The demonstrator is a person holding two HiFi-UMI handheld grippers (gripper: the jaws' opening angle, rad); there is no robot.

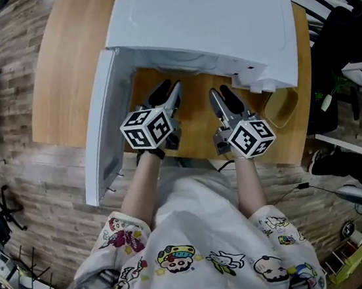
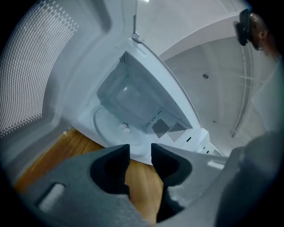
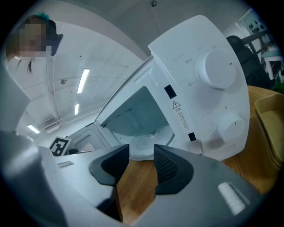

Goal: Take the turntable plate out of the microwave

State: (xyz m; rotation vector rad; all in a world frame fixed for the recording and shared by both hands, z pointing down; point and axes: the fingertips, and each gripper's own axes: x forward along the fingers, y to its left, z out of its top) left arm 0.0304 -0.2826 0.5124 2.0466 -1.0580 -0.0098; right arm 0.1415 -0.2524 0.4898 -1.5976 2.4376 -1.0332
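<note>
hovering side by side above the wooden table [image 1: 60, 77] at the open microwave [image 1: 204, 18], the left gripper [image 1: 168, 94] and right gripper [image 1: 222, 97] each show a narrow, empty gap between jaws; the turntable plate [image 2: 111, 131] lies on the cavity floor inside

Clear round turntable plate [image 2: 119, 133] flat inside white microwave [image 1: 210, 17], door [image 1: 101, 128] open

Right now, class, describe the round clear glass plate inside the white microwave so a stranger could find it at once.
Find the white box-shaped microwave on the light wooden table, its door swung open. Inside its cavity, the round clear glass turntable plate lies flat on the floor. It alone in there is circular and see-through, unlike the flat white walls.
</note>
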